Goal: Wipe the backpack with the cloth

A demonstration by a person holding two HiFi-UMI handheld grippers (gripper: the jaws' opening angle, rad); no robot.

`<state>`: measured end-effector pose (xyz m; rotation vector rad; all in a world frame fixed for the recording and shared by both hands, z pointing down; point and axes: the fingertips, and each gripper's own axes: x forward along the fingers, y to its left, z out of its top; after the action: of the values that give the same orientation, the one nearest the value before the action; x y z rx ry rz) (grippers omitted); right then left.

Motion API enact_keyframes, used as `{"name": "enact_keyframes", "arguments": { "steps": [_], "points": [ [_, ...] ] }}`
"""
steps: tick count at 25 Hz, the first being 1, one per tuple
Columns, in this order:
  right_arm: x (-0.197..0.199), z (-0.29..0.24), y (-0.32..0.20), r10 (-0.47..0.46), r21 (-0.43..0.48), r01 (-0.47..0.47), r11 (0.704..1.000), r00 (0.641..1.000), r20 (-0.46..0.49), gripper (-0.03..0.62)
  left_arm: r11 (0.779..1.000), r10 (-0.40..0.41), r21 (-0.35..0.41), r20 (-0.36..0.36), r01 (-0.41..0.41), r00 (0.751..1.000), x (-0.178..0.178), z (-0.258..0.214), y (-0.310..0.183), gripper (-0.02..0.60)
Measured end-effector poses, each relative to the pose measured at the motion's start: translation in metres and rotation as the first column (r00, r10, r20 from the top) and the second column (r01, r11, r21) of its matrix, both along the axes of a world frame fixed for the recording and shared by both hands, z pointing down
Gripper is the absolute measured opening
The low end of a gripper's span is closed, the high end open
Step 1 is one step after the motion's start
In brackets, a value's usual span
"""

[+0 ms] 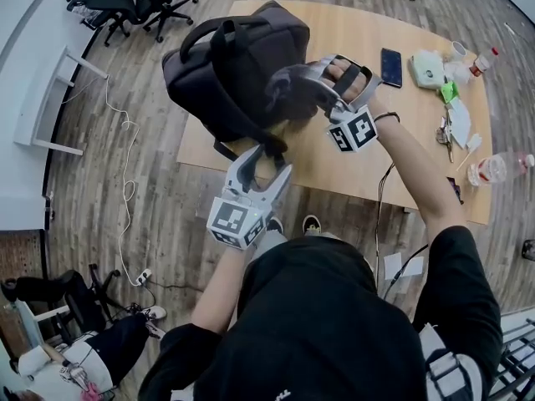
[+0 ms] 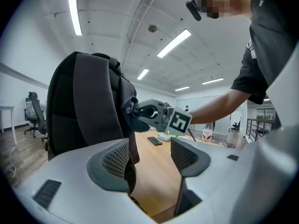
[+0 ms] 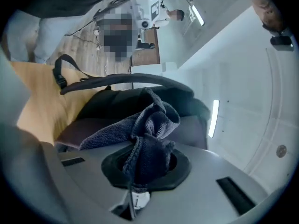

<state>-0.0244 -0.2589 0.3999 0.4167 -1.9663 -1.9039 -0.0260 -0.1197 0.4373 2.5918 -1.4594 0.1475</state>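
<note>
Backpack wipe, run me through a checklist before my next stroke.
1. Cloth clamped in right gripper: ok.
2. Cloth touching backpack: ok.
3. Left gripper holding the backpack steady: not ok, jaws apart, not clamped on it.
4. Backpack base fully on table: cannot tell.
5. Phone clear of the wiping: ok, well apart.

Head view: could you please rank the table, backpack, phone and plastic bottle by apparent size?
1. table
2. backpack, nearer the camera than the tabletop things, so enlarged
3. plastic bottle
4. phone, nearly the bottle's size, so that pair is uncertain
</note>
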Motion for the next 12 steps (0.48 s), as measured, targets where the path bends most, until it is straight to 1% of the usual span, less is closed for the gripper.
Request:
{"name": "enact_keyframes", "arguments": {
  "steps": [2, 5, 7, 9, 10, 11, 12],
  "points": [
    [0.001, 0.046, -0.004, 0.030, -0.083, -0.034, 0.996, 0.998, -0.055, 0.034, 1.000, -0.012, -0.013, -0.002, 0.011, 1.000, -0.003, 0.003, 0.001, 0.293],
    [0.003, 0.109, -0.007, 0.078, -0.200, -0.102, 0.974, 0.989, -0.125, 0.034, 0.999, -0.032, -0.034, -0.005, 0.032, 0.999, -0.008, 0.007, 0.007, 0.293],
    [0.005, 0.127, -0.010, 0.115, -0.251, -0.140, 0.958, 0.987, -0.111, 0.034, 0.998, -0.051, -0.046, -0.009, 0.051, 0.999, -0.013, 0.010, 0.009, 0.293],
    [0.005, 0.133, -0.013, 0.152, -0.258, -0.169, 0.951, 0.985, -0.084, 0.034, 0.996, -0.072, -0.059, -0.014, 0.071, 0.997, -0.018, 0.015, 0.009, 0.293],
    [0.005, 0.139, -0.012, 0.161, -0.247, -0.180, 0.952, 0.982, -0.094, 0.034, 0.995, -0.080, -0.064, -0.013, 0.079, 0.997, -0.021, 0.017, 0.009, 0.293],
    [0.005, 0.151, -0.009, 0.163, -0.232, -0.190, 0.954, 0.978, -0.133, 0.034, 0.994, -0.084, -0.070, -0.011, 0.083, 0.996, -0.022, 0.019, 0.009, 0.293],
    [0.006, 0.169, -0.005, 0.159, -0.217, -0.201, 0.955, 0.968, -0.196, 0.034, 0.994, -0.085, -0.074, -0.006, 0.084, 0.996, -0.022, 0.020, 0.010, 0.293]
  ]
}}
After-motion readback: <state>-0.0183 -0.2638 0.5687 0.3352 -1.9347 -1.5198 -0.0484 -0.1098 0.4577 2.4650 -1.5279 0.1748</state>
